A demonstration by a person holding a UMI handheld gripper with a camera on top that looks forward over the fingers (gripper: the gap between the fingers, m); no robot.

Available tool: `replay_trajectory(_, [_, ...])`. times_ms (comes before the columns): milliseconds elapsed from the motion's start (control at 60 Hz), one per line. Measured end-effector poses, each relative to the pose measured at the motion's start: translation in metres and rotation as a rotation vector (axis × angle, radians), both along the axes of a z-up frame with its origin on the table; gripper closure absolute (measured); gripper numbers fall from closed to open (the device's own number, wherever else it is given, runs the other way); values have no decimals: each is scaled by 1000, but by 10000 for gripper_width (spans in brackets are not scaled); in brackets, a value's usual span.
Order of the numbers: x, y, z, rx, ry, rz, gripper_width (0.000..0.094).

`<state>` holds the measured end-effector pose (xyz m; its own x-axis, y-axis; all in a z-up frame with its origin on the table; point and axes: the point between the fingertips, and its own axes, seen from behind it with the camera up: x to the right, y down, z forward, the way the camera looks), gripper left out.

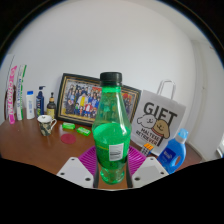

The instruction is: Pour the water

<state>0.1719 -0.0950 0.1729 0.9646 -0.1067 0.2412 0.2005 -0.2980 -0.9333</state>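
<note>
- My claw (112,168) is clamped on the bottle (112,125); both fingers (78,168) press its lower sides.
- The bottle is green, upright, with its black cap (111,77) on. It stands at 12 o'clock from me, between the fingers, and it looks lifted off the tabletop (40,150), though I cannot be sure.
- So I judge the grasp done and the pour not begun: the cap is in place, there is no tilt, and no water is leaving.
- Just beyond, at 10 o'clock, sit small green lids (70,127) and a mug (45,124), perhaps the vessel to fill; I cannot tell.
- At 2 o'clock stand a blue jug (176,147) and a gift bag (156,118).
- Further back, at 11 o'clock, a framed photo (78,98) leans by the wall, with bottles (38,102) at 9 o'clock.
- Left to do: open the cap, reach a vessel, tip.
</note>
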Motion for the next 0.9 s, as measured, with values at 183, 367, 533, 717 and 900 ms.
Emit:
replay_trajectory(183, [-45, 67, 54, -8, -270, 32, 560])
replay_trajectory(367, [-103, 140, 71, -57, -711, 49, 563])
replay_trajectory(533, [-147, 190, 63, -95, -1136, 97, 562])
replay_trajectory(717, [-163, 227, 46, -161, -1526, 99, 563])
replay_trajectory(900, [-170, 248, 39, -166, -1747, 122, 559])
